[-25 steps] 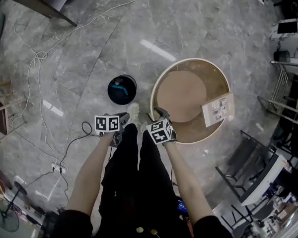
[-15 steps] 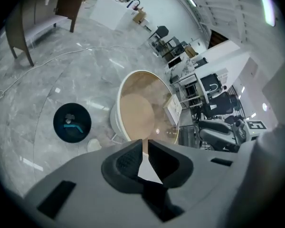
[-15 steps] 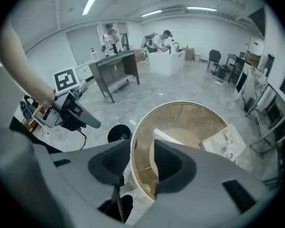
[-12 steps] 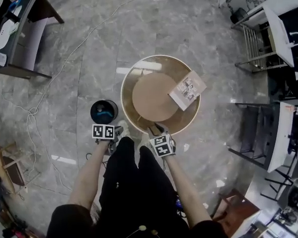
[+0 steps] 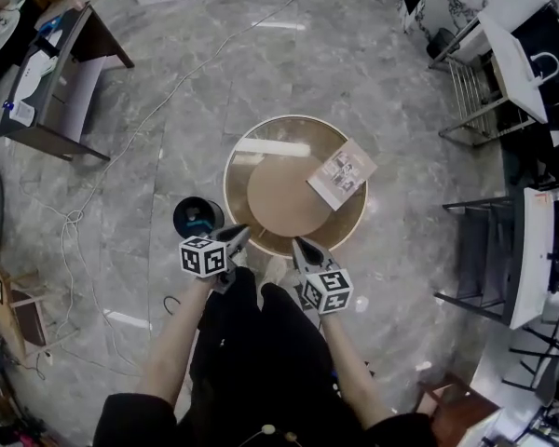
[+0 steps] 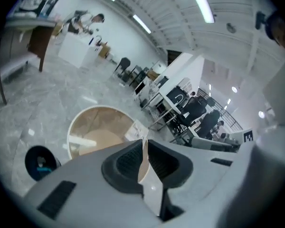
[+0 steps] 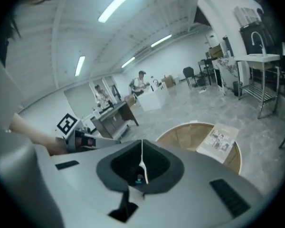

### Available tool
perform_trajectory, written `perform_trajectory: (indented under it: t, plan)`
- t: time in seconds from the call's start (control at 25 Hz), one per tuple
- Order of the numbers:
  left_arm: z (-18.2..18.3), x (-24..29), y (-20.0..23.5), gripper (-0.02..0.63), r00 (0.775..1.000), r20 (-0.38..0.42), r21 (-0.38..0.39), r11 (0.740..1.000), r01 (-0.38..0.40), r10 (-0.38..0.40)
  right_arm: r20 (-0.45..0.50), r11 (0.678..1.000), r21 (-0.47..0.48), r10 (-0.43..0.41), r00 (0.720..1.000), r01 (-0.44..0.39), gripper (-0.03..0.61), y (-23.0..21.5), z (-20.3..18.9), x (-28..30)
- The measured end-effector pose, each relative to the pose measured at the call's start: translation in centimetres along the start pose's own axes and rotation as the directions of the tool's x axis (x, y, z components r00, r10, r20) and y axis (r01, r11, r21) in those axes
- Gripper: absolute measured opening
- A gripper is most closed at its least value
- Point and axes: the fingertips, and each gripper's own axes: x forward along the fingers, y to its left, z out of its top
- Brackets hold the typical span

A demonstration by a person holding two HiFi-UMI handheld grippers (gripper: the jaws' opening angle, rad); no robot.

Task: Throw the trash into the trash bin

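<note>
A small black round trash bin (image 5: 197, 217) with something blue inside stands on the floor left of a round wooden table (image 5: 231, 170). A printed flat box (image 5: 342, 173) lies on the table's right edge. My left gripper (image 5: 240, 234) hovers between the bin and the table, its jaws shut and empty (image 6: 144, 144). My right gripper (image 5: 300, 245) is raised at the table's near rim. Its jaws are closing with nothing between them, and the pads meet (image 7: 142, 148). The bin (image 6: 40, 161) and the box (image 6: 135, 129) also show in the left gripper view, and the box (image 7: 220, 140) in the right gripper view.
Black-trousered legs (image 5: 261, 343) stand at the table's near side. A dark desk (image 5: 56, 73) is at the far left. A white cable (image 5: 74, 217) trails over the marble floor. Metal racks and white tables (image 5: 484, 91) crowd the right. People stand far off (image 7: 140, 82).
Both grippers have risen from beside the legs and rolled, and their tips point towards the table's near rim. The head view has swung, showing more of the room.
</note>
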Motion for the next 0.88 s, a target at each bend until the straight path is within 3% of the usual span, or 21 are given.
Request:
perform_trajectory:
  t: [0.08, 0.2, 0.36, 0.56, 0.68, 0.88]
  plan:
    - [2.4, -1.4, -2.3, 0.028, 0.997, 0.082, 0.137, 0.990, -0.018, 0.007, 0.120, 1.000, 0.009, 0.003, 0.993, -0.005, 0.003, 0.8, 3.2, -2.1]
    - [5.0, -4.0, -6.3, 0.012, 0.985, 0.174, 0.316, 0.948, -0.046, -0.010, 0.261, 1.000, -0.010, 0.007, 0.965, -0.004, 0.003, 2.1, 7.5, -5.5]
    - [7.7, -7.8, -11.2, 0.006, 0.961, 0.274, 0.461, 0.882, -0.100, -0.035, 0.369, 0.995, -0.096, 0.021, 0.929, 0.016, 0.002, 4.4, 12.3, -9.8]
    - [11.0, -11.9, -16.2, 0.006, 0.920, 0.376, 0.546, 0.829, -0.126, -0.108, 0.457, 0.985, -0.154, -0.001, 0.890, 0.080, 0.002, 6.4, 16.7, -13.6]
    - [12.8, -13.9, -18.0, 0.006, 0.901, 0.410, 0.554, 0.823, -0.123, -0.141, 0.507, 0.982, -0.153, -0.019, 0.862, 0.111, 0.002, 7.3, 18.8, -15.6]
    - [15.2, -16.2, -19.2, 0.006, 0.878, 0.450, 0.571, 0.808, -0.142, -0.164, 0.553, 0.967, -0.237, 0.056, 0.831, 0.093, 0.002, 10.1, 21.9, -16.8]
